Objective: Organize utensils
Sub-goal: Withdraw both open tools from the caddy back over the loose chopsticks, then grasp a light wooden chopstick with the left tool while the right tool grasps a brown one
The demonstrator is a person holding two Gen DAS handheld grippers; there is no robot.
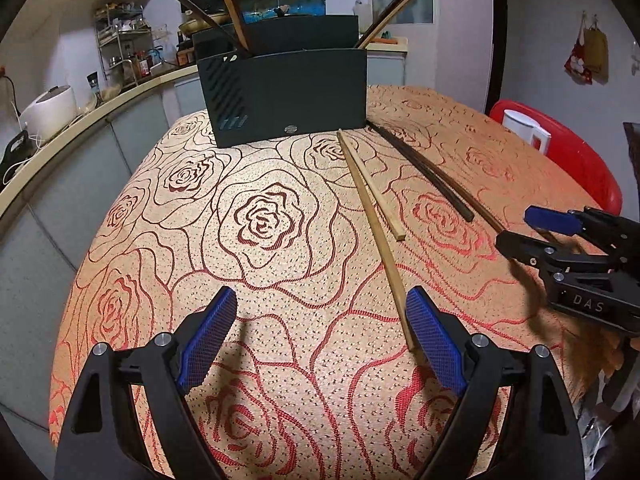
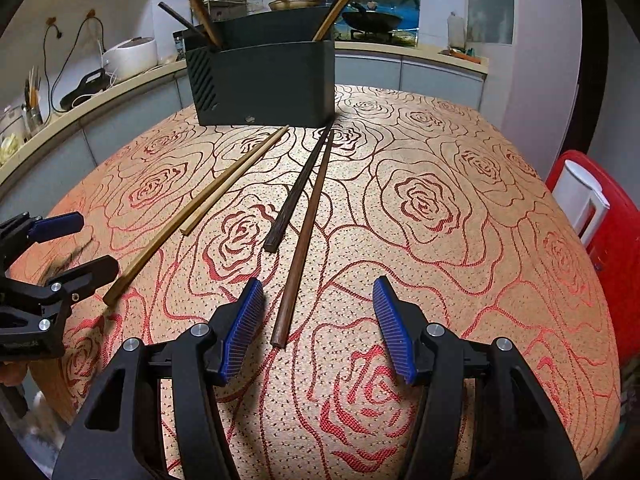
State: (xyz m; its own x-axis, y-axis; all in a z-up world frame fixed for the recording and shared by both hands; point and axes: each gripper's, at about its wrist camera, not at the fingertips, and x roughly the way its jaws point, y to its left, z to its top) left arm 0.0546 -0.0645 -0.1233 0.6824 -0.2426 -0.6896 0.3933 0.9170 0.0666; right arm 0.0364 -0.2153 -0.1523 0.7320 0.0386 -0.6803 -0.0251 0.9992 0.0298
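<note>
Both grippers spread wide, left gripper (image 1: 320, 340) and right gripper (image 2: 320, 330) holding nothing; four chopsticks (image 2: 298, 232) lie before the black holder (image 2: 264, 80). Thin, close-lying sticks — a careless pinch could snag two or roll one away.

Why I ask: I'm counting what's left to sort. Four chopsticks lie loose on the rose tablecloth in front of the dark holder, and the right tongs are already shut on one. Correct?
Not quite. The right tongs are open and hold nothing, as the right wrist view shows; the brown chopstick lies between the pads, ungripped. Four chopsticks do lie loose before the dark holder.
</note>
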